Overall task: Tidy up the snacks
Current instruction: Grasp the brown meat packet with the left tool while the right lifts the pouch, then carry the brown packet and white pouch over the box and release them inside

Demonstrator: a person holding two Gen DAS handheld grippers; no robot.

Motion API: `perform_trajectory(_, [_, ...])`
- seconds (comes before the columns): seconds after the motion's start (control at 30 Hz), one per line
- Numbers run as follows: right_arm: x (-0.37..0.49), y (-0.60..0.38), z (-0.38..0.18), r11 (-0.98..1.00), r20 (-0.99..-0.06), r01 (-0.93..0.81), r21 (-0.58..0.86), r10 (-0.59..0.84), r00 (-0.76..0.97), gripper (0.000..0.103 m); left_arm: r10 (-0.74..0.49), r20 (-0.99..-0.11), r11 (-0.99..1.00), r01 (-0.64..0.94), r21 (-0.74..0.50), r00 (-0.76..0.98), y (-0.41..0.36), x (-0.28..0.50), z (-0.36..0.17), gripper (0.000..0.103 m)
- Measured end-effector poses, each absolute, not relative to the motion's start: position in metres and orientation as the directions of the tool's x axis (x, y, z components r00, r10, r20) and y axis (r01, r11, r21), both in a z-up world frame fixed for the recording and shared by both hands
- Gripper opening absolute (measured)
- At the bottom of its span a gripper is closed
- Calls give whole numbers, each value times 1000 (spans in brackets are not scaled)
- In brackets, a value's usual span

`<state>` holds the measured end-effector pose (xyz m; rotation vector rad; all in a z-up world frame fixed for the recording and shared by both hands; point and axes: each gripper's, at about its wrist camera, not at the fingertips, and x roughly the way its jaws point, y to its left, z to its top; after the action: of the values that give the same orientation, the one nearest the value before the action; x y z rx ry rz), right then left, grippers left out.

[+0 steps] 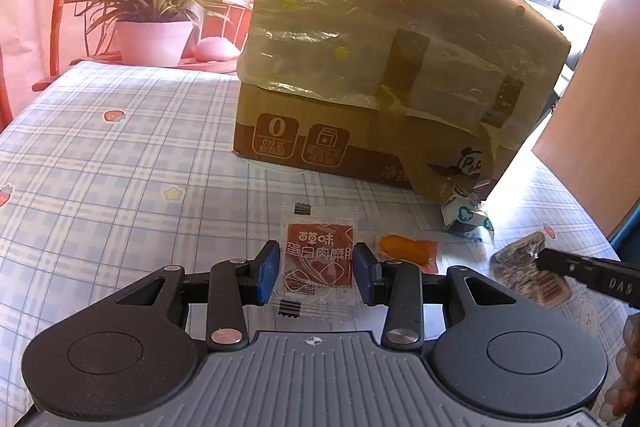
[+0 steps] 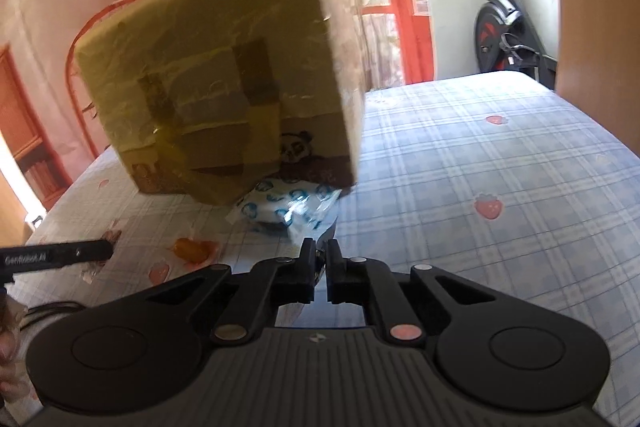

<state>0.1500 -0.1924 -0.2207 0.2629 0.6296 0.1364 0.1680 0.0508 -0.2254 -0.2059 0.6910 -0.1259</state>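
Left wrist: taped box behind red packet.

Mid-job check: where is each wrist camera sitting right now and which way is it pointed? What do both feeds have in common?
Left wrist: low over the table, looking forward past the open left tongs, which straddle the red snack packet, toward the taped cardboard box; fingers show at the right edge.
Right wrist: low, facing the box; right tongs nearly closed on something thin.
Shared: box, blue-white packet, orange snack, and each other's tongs.
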Motion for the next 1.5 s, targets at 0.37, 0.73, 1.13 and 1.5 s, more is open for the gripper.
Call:
perform_trajectory(0.37, [149, -182, -214, 957, -529, -91, 277, 231, 816, 5, -189, -606, 970, 53, -236, 773, 51, 166, -222, 42])
perform_trajectory(0.73, [141, -203, -147, 941, -340, -108, 320, 221, 914, 5, -223, -486, 971, 147, -190, 845, 46, 160, -165, 42])
perform_trajectory(1.13, [161, -207, -59, 933, -114, -203, 296, 245, 963, 5, -265, -286, 961, 229, -152, 921, 35, 188, -70, 42])
perform_trajectory(1.5, [244, -200, -32, 950, -57, -197, 244, 217, 975, 5, -293, -248, 955, 268, -130, 924, 3, 275, -31, 42])
